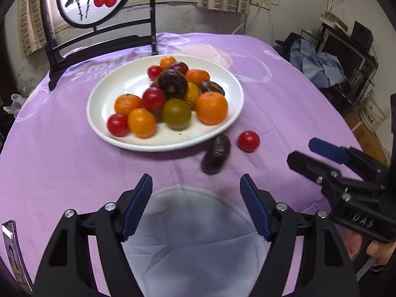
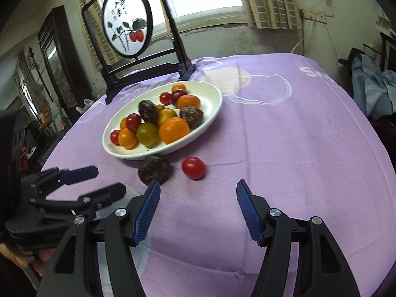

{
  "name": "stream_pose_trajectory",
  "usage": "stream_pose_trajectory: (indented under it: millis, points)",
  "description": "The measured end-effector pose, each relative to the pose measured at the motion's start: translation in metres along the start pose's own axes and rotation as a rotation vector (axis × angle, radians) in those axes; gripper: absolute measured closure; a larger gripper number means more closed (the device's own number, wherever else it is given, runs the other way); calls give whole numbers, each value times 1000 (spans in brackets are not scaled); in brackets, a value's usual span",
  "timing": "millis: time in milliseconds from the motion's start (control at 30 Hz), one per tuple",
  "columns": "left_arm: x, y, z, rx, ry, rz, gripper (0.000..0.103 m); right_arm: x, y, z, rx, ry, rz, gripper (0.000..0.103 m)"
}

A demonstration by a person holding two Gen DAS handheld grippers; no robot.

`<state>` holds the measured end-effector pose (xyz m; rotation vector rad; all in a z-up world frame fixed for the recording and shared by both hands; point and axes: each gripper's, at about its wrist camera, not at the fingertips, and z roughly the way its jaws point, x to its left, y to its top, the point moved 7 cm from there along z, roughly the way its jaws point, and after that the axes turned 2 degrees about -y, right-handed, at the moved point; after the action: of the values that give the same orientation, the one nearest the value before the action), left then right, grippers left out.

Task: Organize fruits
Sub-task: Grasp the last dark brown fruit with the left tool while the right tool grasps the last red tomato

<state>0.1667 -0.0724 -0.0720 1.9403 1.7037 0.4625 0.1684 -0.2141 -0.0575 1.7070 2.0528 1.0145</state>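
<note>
Both the left gripper (image 1: 195, 185) and right gripper (image 2: 196, 193) hang spread wide with nothing between them. Most fruit's piled on the white plate (image 1: 109, 91), but a dark passion fruit (image 1: 216, 154) and a red tomato (image 1: 248, 141) sit on the purple-clothed table (image 1: 74, 160) just beside its rim.

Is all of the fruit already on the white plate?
No: a red tomato and a dark wrinkled fruit lie on the purple tablecloth just beside the white plate, not on it.
</note>
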Motion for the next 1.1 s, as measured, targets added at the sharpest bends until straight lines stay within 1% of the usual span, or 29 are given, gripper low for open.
stream_pose_trajectory:
  millis: [100, 200, 233, 267, 400, 433, 467, 500, 567, 633, 667, 800, 867, 933, 1067, 1100]
  points:
    - [-9, -2, 13, 20, -9, -8, 32, -16, -2, 0, 14, -9, 43, 38]
    - [-14, -2, 30, 34, 13, 4, 32, -24, -5, 1, 31, -35, 71, 38]
    - [-15, -1, 34, 39, 19, 10, 34, -24, -6, 0, 33, -35, 70, 38]
    - [-15, 0, 39, 44, 21, 12, 39, -23, -6, -1, 31, -34, 64, 38]
    - [-18, 8, 56, 70, 0, 6, 51, -16, -6, -2, 27, -30, 34, 36]
    - [-18, 11, 60, 73, -5, -1, 58, -14, -7, -3, 24, -31, 27, 35]
    - [-18, 14, 64, 78, -8, -9, 67, -14, -6, -3, 22, -32, 22, 35]
    - [-17, 16, 67, 78, -4, -18, 70, -13, -6, -4, 20, -32, 17, 34]
    - [-18, 17, 68, 80, -10, -22, 71, -13, -6, -3, 17, -37, 10, 34]
    - [-18, 15, 64, 77, -12, -2, 75, -14, -8, 2, 26, -45, 11, 34]
    - [-18, 14, 61, 75, -12, 6, 75, -16, -8, 4, 30, -48, 13, 34]
    - [-8, 7, 37, 48, -20, 0, 77, -16, -16, 19, 51, -76, -2, 34]
    - [-3, 4, 24, 21, -28, 3, 81, -10, -21, 26, 69, -64, -15, 34]
    - [2, 3, 13, 2, -39, 5, 81, -2, -24, 34, 92, -68, -44, 34]
    - [10, -2, 16, 23, -59, -15, 81, 12, -20, 42, 104, -59, -71, 34]
    - [9, -3, 19, 34, -77, -25, 81, 13, -17, 43, 103, -67, -79, 34]
